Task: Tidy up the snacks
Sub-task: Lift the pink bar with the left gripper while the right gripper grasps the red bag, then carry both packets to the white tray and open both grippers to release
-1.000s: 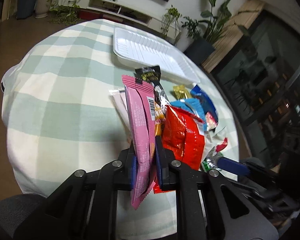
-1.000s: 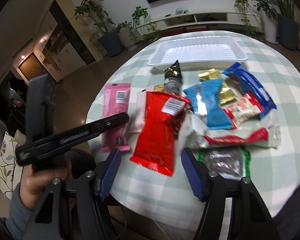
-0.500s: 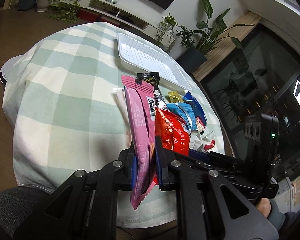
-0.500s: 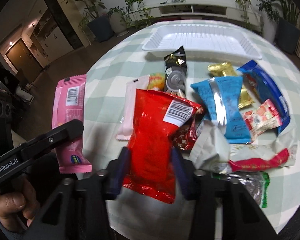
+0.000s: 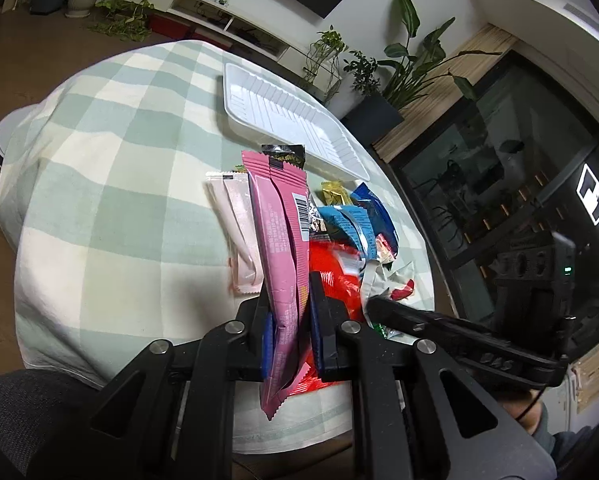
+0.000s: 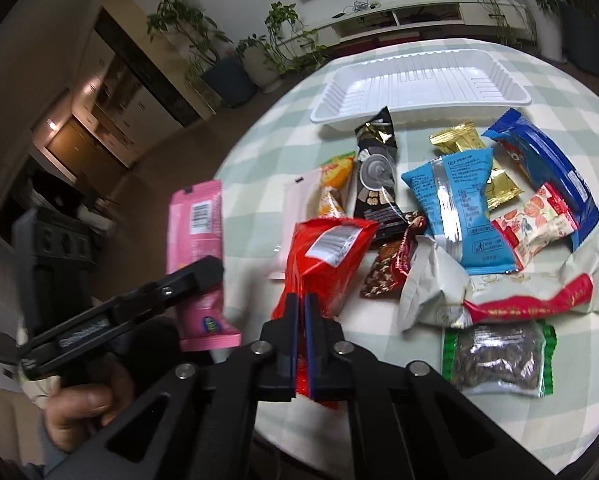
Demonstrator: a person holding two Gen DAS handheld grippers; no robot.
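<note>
Right fingers (image 6: pixel 301 322) are clenching the red bag (image 6: pixel 327 256), left fingers (image 5: pixel 289 320) gripping the pink packet (image 5: pixel 279 240); lifting both clear toward the tray (image 6: pixel 419 80) suits.

Potted plants (image 6: pixel 223 60) are standing on the far floor by a white low shelf (image 6: pixel 411 16). A checked cloth (image 5: pixel 111 152) is covering the round table.

One white tray (image 6: pixel 419 84) sits on one checked tablecloth (image 6: pixel 571 128). Thirteen snack packets show: one pink (image 6: pixel 197 232), one red (image 6: pixel 327 256), one pale pink (image 6: pixel 299 200), one orange (image 6: pixel 335 188), one black (image 6: pixel 375 172), one brown (image 6: pixel 387 276), one light blue (image 6: pixel 459 208), two gold (image 6: pixel 459 140), one dark blue (image 6: pixel 539 164), one red-and-white (image 6: pixel 535 228), one white-and-red (image 6: pixel 499 300), one green seed bag (image 6: pixel 499 356).
</note>
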